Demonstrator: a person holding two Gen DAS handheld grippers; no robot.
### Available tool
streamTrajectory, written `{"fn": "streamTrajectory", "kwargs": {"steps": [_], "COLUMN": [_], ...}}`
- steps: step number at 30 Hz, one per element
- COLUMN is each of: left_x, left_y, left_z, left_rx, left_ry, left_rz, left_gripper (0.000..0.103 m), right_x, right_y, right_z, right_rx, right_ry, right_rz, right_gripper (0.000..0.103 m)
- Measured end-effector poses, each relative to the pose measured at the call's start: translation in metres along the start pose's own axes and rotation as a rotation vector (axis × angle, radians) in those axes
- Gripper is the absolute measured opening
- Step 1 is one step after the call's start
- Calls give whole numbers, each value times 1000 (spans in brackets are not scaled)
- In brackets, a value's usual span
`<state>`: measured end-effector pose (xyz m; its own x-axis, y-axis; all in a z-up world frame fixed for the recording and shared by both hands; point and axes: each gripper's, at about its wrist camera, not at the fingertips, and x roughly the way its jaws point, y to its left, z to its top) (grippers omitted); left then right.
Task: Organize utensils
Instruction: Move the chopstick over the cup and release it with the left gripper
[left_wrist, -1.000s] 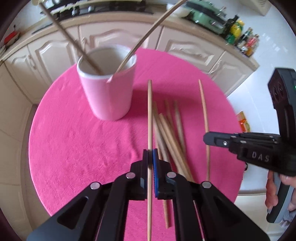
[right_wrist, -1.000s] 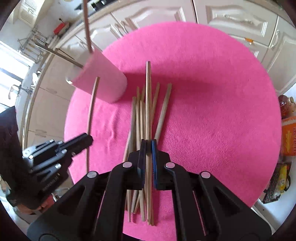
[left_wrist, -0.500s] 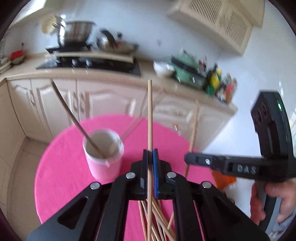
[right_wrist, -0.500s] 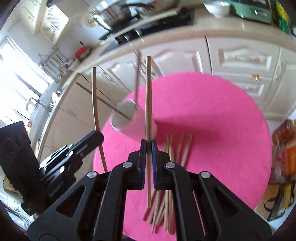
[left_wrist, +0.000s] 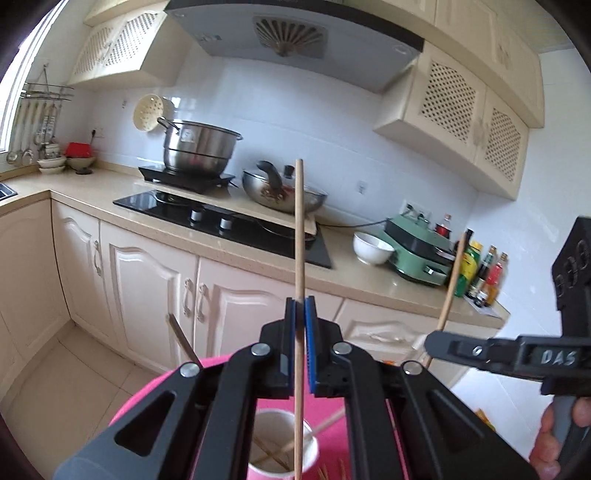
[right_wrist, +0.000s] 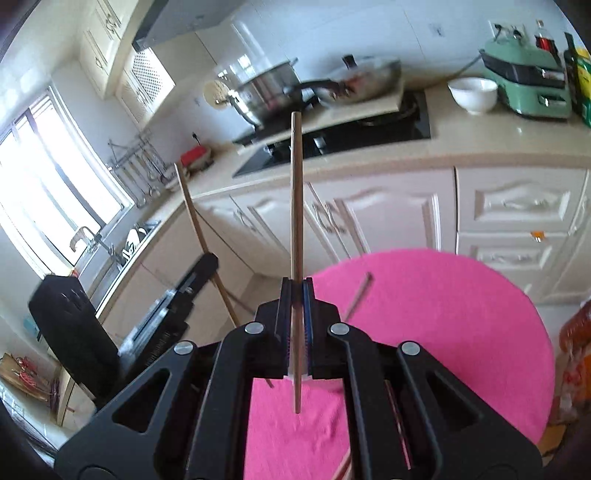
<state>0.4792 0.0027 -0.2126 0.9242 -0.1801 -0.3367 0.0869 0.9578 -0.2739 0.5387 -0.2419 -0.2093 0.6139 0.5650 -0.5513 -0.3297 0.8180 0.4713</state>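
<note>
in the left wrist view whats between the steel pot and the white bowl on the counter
A wok sits between the steel pot and the white bowl.

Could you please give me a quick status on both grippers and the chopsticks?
Left gripper shut on a chopstick, above the pink cup. Right gripper shut on another chopstick. Nothing in the way.

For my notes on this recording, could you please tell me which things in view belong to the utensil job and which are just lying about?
Job:
- left gripper, shut on chopstick
- right gripper, shut on second chopstick
- pink cup
- pink tablecloth

Lying about:
- steel pot
- wok
- white bowl
- green appliance
</note>
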Motion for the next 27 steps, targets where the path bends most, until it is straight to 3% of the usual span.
{"fn": "streamTrajectory", "kwargs": {"steps": [13,27], "left_x": [41,28], "left_y": [12,26], "left_z": [-22,-58], "left_rx": [8,-13], "left_ry": [-6,81], "left_rz": [41,57], "left_gripper": [5,5], "right_x": [41,44], "right_y": [1,6], "right_z": [1,-36], "right_rx": [-52,-124], "right_ry": [-77,-18], "right_rz": [-52,-93], "right_gripper": [6,6]}}
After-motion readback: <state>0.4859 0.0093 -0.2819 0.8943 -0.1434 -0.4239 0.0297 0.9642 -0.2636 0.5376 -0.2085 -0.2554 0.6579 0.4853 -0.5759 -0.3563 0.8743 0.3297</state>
